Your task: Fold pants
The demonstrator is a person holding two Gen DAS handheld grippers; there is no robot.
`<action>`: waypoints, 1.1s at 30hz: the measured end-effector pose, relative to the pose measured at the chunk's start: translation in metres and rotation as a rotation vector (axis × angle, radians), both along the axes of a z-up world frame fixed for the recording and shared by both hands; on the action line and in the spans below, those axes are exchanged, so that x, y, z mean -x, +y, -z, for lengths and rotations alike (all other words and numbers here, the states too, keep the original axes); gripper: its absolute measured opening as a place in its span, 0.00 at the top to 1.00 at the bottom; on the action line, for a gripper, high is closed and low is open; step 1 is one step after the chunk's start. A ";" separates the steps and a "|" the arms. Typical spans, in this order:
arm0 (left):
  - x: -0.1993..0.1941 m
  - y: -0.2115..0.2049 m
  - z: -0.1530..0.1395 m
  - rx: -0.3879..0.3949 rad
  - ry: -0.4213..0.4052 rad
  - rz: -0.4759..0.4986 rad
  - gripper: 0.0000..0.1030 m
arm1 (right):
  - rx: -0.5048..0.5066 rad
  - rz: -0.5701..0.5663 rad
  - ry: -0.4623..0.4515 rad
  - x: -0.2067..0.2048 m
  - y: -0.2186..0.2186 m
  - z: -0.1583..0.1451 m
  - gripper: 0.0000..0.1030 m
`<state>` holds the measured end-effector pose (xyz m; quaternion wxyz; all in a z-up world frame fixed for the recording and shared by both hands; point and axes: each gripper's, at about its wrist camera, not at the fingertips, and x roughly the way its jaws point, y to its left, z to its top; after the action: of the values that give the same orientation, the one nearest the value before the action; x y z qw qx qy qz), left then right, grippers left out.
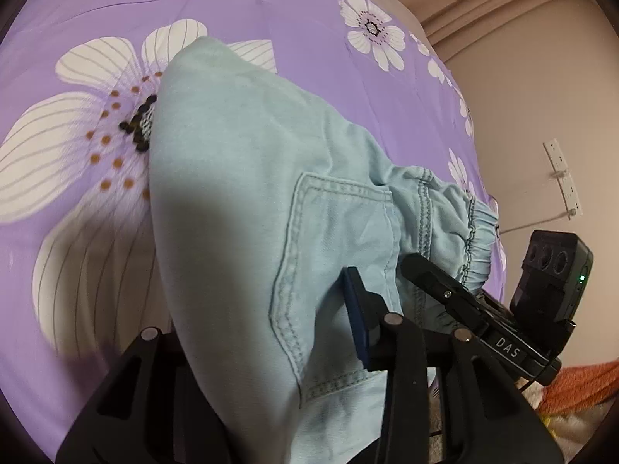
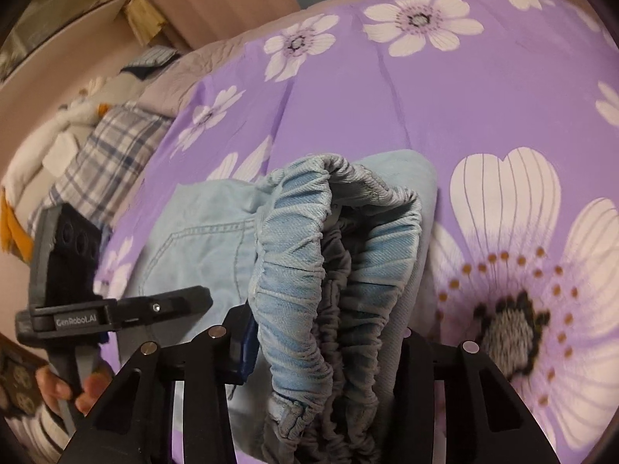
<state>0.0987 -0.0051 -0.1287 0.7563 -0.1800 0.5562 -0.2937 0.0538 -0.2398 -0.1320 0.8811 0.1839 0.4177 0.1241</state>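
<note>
Soft denim pants (image 2: 332, 255), ruched elastic waistband (image 2: 348, 232).

1. The pants (image 1: 240, 201) are light blue denim-like cloth, matt, with a fine twill weave; raised stitched seams edge the pocket (image 1: 332, 255); the elastic waistband (image 2: 294, 282) is gathered into ridges.
2. The bedsheet (image 1: 271, 23) is smooth purple cloth with printed white flowers; faint creases show.
3. The left gripper (image 1: 267, 332) and right gripper (image 2: 325, 344) are matt black plastic; small shiny metal pins sit on their arms.

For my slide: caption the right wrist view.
Right tongs grip the pale blue pants' elastic waistband above a purple floral bedspread.
</note>
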 end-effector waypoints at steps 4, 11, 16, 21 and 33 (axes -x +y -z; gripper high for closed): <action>0.017 0.007 -0.004 -0.011 -0.013 -0.002 0.63 | 0.046 -0.018 -0.009 0.014 0.010 -0.008 0.57; 0.039 0.013 -0.019 -0.057 -0.050 0.015 0.63 | 0.033 -0.041 -0.018 0.038 0.023 -0.013 0.57; 0.048 0.012 -0.037 -0.052 -0.109 0.003 0.63 | 0.023 -0.046 -0.049 0.053 0.026 -0.022 0.57; 0.062 0.020 -0.062 -0.030 -0.189 -0.005 0.63 | 0.037 -0.046 -0.107 0.061 0.031 -0.043 0.57; 0.092 0.040 -0.110 -0.004 -0.347 -0.028 0.63 | 0.081 -0.069 -0.273 0.090 0.045 -0.087 0.57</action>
<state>0.0070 0.0352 -0.0190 0.8454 -0.1325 0.4152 -0.3088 -0.0358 -0.1950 -0.0452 0.9316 0.1150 0.3050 0.1612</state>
